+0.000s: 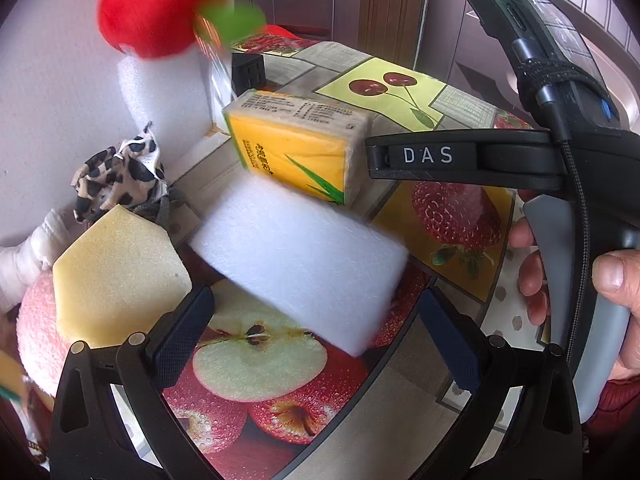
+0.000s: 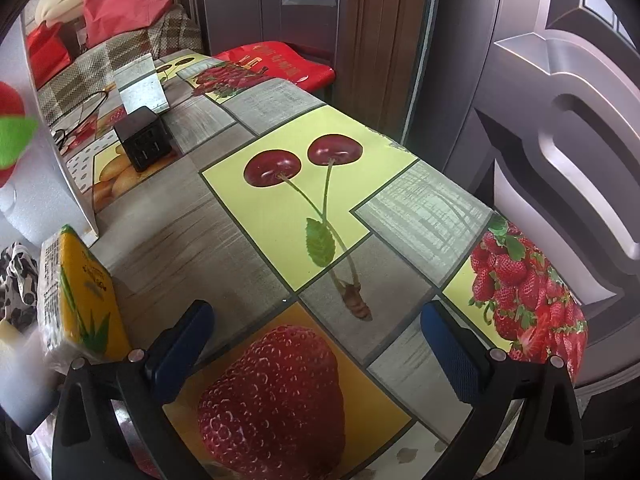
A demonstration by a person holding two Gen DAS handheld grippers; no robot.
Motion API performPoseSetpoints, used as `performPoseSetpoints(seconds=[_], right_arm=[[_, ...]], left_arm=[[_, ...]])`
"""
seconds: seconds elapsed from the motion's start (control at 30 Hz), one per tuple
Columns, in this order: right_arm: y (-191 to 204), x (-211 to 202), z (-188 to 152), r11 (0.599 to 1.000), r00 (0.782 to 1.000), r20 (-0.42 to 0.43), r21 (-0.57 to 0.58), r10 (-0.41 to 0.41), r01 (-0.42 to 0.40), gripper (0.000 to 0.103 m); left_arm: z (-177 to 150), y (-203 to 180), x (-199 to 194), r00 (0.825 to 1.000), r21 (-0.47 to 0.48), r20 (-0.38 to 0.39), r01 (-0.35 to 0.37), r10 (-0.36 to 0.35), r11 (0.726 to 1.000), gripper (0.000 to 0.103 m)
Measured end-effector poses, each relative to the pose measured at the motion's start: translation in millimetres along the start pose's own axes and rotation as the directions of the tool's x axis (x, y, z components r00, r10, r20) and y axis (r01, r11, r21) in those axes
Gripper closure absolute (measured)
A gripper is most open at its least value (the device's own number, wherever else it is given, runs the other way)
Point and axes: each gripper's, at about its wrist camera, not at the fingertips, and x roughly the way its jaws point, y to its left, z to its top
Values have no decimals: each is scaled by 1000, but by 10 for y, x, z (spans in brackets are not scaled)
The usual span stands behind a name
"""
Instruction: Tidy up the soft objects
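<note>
From my left wrist camera I see a white, fibrous rectangular foam pad (image 1: 298,262), blurred and tilted, just ahead of my left tongs (image 1: 316,332) and between the lines of their two dark-blue ribbed pads; whether it lies on the counter (image 1: 404,412) or is above it I cannot tell. The left tongs are spread wide and pinch nothing. Behind the pad stands a yellow plastic-wrapped tissue pack (image 1: 298,152) with a green leaf print, tilted on one edge. To the left lies a pale yellow porous sponge block (image 1: 116,276) with cut corners, resting on a pink fuzzy round plush (image 1: 34,336), and beyond it a crumpled black-and-cream spotted cloth (image 1: 120,174) against the white wall. A red plush with a green leaf (image 1: 160,4) is blurred at the top. A glossy fruit-printed oilcloth covers the counter. At the right, a hand (image 1: 600,292) grips the grey handle of my right tongs (image 2: 316,344), held level. In the right wrist view those tongs are also spread and empty above a printed strawberry, the tissue pack just to their left.
</note>
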Motion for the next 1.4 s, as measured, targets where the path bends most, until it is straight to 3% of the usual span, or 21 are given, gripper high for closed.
performPoseSetpoints(seconds=[1.4], right_arm=[[46, 1, -15, 1000, 1000, 1, -1, 3, -3, 0]], left_arm=[[8, -10, -8, 1000, 0, -1, 0, 0, 1000, 1]])
